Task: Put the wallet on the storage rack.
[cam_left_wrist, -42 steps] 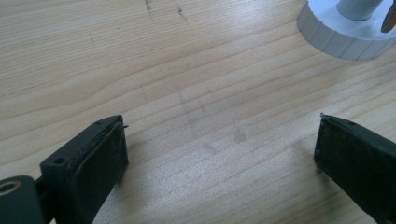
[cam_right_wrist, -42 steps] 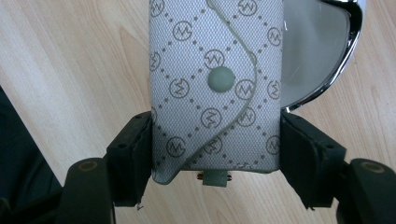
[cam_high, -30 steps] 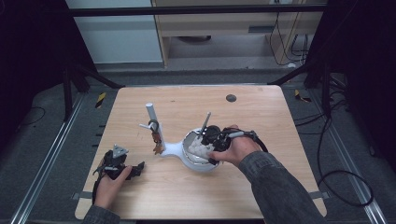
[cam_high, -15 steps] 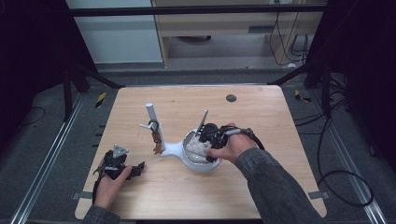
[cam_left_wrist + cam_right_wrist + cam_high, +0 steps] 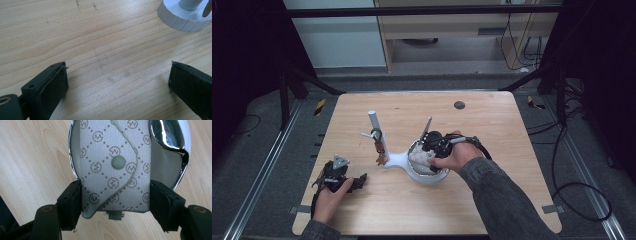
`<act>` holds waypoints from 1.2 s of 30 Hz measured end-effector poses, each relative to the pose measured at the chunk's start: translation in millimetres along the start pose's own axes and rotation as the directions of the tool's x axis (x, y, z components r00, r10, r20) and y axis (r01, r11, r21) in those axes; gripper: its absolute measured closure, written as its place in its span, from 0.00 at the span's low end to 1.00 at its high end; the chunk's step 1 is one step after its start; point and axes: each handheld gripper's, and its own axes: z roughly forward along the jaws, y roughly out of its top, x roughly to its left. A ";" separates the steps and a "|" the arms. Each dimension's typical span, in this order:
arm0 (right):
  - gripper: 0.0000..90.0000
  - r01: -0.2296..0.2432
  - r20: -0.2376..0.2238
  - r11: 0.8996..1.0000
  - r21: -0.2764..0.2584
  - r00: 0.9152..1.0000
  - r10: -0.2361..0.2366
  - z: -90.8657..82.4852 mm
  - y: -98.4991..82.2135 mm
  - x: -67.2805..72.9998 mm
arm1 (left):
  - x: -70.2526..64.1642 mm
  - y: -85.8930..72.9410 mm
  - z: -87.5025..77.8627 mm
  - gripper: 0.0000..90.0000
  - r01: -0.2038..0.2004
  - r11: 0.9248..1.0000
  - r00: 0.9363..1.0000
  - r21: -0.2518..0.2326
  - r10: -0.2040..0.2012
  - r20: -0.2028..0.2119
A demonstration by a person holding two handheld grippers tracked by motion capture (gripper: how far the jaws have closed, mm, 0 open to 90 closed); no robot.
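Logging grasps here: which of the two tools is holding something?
The right tool: its jaws clamp the grey patterned pouch over the shiny dish. The left tool is open over bare table.

Grey monogram-patterned pouch (image 5: 115, 167), perhaps beige.

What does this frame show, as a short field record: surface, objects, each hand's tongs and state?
surface: wooden table
stand: white stand with an upright post and a bowl-shaped tray
hanging item: small brown thing hanging beside the post, too small to identify
held item: grey patterned pouch with a snap button, over the shiny tray
right tongs: shut on the pouch, jaws against both its sides
left tongs: open, nothing between them, low over bare wood near the stand's base
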 end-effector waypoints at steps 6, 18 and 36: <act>0.35 0.002 0.004 1.000 -0.003 1.000 -0.002 1.5 0.7 -0.1 | 0.0 0.0 0.0 0.02 -0.001 1.000 1.000 0.000 0.001 0.000; 0.35 -0.006 0.002 1.000 -0.003 1.000 0.006 4.5 -0.7 -0.9 | -0.1 0.1 0.1 0.02 -0.001 1.000 1.000 0.000 0.001 0.002; 0.35 -0.010 -0.003 1.000 0.006 1.000 0.010 11.6 -0.4 -5.2 | -0.6 0.2 0.4 0.02 -0.005 1.000 1.000 -0.001 0.005 0.006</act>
